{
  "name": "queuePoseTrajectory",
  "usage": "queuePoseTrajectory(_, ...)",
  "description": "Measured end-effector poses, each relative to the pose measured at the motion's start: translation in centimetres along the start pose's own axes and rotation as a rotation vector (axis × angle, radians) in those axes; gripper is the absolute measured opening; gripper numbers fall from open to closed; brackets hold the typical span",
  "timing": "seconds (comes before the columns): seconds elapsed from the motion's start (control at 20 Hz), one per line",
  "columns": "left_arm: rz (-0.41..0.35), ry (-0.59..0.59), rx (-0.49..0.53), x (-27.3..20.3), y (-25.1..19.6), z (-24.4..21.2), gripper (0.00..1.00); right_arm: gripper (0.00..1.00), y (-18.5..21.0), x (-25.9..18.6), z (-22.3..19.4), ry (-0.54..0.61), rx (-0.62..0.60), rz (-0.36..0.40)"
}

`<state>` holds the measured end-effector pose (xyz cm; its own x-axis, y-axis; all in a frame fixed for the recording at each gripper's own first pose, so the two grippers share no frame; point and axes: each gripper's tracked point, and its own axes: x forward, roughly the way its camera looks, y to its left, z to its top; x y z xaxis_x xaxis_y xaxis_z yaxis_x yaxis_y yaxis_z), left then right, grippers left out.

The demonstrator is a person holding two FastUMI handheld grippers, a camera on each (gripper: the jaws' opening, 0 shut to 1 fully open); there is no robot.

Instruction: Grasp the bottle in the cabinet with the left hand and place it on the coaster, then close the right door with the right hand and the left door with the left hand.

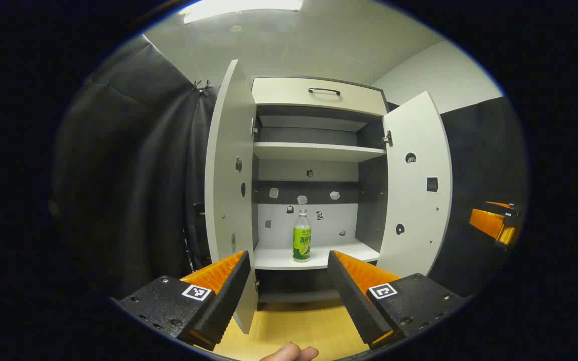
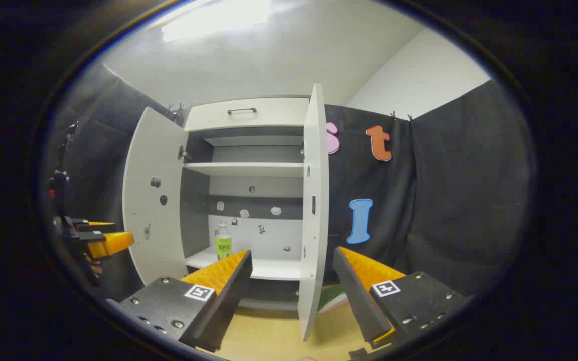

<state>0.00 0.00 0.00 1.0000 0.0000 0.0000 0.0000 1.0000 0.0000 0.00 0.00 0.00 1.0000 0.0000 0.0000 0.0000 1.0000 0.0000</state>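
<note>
A tall cabinet [image 1: 319, 175] stands open in a booth, seen from two hand-held grippers. At far left in the left gripper view hangs dark cloth, then the cabinet's left door [image 1: 226, 190], swung wide toward the camera. Next comes the interior: a drawer [image 1: 319, 95] with a dark handle on top, an upper shelf, and a lower shelf [image 1: 274, 258] where the bottle [image 1: 302, 235] stands upright, clear with a green label, near the shelf's middle and apart from the walls. To its right the right door [image 1: 417, 185] also hangs open. At the far right edge the other gripper shows as an orange and black shape.

The left gripper [image 1: 289, 263] hangs in front of the cabinet, its orange fingers [image 1: 224, 271] spread wide, empty and touching nothing, with the bottle framed between them but well beyond.

In the right gripper view the right gripper [image 2: 293, 263] is likewise spread wide and empty, the right door's edge standing between its fingers. A green-edged object [image 2: 331, 298], possibly the coaster, peeks out low beside that door on the wooden surface [image 2: 269, 336].

The first step appears to be in hand: reaching for the bottle. The next move likely calls for advancing the left gripper straight in over the lower shelf and closing on the bottle's body.
</note>
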Motion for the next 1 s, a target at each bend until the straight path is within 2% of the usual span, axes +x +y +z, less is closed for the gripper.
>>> queuePoseTrajectory(0.8, -0.038, -0.01, 0.011, 7.9, -0.3, -2.2, 0.99, 0.99, 4.8, 5.1, -2.7, 0.003, -0.031, 0.063)
queuePoseTrajectory(1.0, -0.051, -0.021, 0.024, 11.5, -0.5, -2.8, 0.98, 0.98, 5.8, 5.9, -3.2, 0.009, -0.028, 0.075)
